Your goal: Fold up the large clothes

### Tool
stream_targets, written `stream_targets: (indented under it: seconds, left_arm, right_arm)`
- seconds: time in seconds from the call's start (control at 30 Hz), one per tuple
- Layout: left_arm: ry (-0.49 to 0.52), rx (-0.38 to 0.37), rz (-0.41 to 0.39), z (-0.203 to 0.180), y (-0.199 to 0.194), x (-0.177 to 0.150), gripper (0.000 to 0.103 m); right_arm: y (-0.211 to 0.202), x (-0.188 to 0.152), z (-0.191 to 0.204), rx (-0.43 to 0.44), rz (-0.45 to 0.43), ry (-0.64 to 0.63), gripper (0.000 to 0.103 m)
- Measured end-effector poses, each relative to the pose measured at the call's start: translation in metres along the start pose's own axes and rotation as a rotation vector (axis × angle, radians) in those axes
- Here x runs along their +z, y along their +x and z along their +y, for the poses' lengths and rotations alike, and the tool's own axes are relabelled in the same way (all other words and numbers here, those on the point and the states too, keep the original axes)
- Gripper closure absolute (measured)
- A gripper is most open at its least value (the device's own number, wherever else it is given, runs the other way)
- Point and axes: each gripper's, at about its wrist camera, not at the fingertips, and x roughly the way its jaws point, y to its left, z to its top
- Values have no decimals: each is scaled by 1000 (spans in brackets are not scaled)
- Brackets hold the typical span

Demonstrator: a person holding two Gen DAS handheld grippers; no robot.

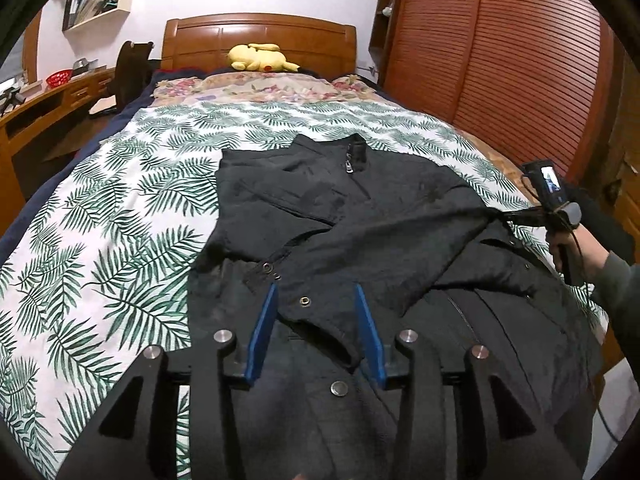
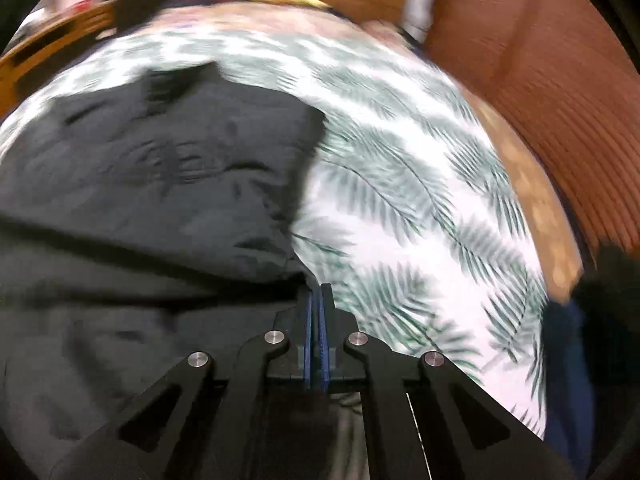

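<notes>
A black jacket (image 1: 360,216) lies spread on the bed, collar and zip toward the headboard. One sleeve is folded across its front, its snap-button cuff (image 1: 304,300) near me. My left gripper (image 1: 316,292) hovers over that cuff with its blue fingers (image 1: 262,328) apart, the cuff lying loose between them. At the right, my right gripper (image 1: 510,216) is shut on the jacket's edge, and the cloth runs taut to it. In the blurred right wrist view the blue pads of the right gripper (image 2: 318,294) are pressed together where the jacket (image 2: 160,184) ends.
The bed has a white cover with green leaves (image 1: 132,208), a wooden headboard (image 1: 260,40) and a yellow plush toy (image 1: 260,58). A louvred wooden wardrobe (image 1: 520,80) stands close on the right. A desk (image 1: 48,100) and a dark chair (image 1: 130,72) are at the left.
</notes>
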Motion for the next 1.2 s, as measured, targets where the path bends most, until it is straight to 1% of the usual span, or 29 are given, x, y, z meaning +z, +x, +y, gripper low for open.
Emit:
stream_targets:
  seconds: [0.1,0.17,0.23,0.27,0.3,0.33,0.43,0.6,0.77,0.97,1.0,1.03,1.13,1.2]
  left_arm:
    - [8,-1,11,-4,3,-1,63]
    - [16,3,17,-7,5,-2,63]
    - [20,3,20,-9,6,-2,63]
    - [19,3,20,-9,6,-2,62]
    - [20,3,20,-10,6,-2,62]
    - [20,2,20,-10,6,-1,62]
    - [24,5,26,-11,8,-2,62]
    - [26,11,31,-13,10,-2,61]
    - [31,19,38,-14,14,-3,61]
    - [31,24,40,-14,16,-3,60]
    - [31,25,40,-14,16,-3,60]
    - [31,24,39,-13,15,-3,60]
    - [29,27,38,-11,13,-4,60]
    - [26,28,38,-8,12,-5,60]
  right_arm:
    - [3,-5,-5,-3,-5,4,102]
    - [-2,-7,-4,-6,-4,2,93]
    - [-8,-9,-3,1,-9,1,77]
    - [-12,-10,-4,9,-16,3,73]
    - [-19,-12,-4,23,-29,6,67]
    - [-25,-13,-3,37,-39,7,62]
    - [-38,-20,2,89,-58,-7,55]
    - [-57,-39,23,138,-72,-81,54]
    - [-69,-36,53,220,-104,-120,54]
    - [-71,-16,120,342,-140,-194,54]
    - [-69,-13,127,358,-142,-202,59]
    - [-66,-9,140,377,-141,-210,62]
    - [-55,3,170,399,-127,-224,62]
    - [-45,8,184,411,-102,-232,62]
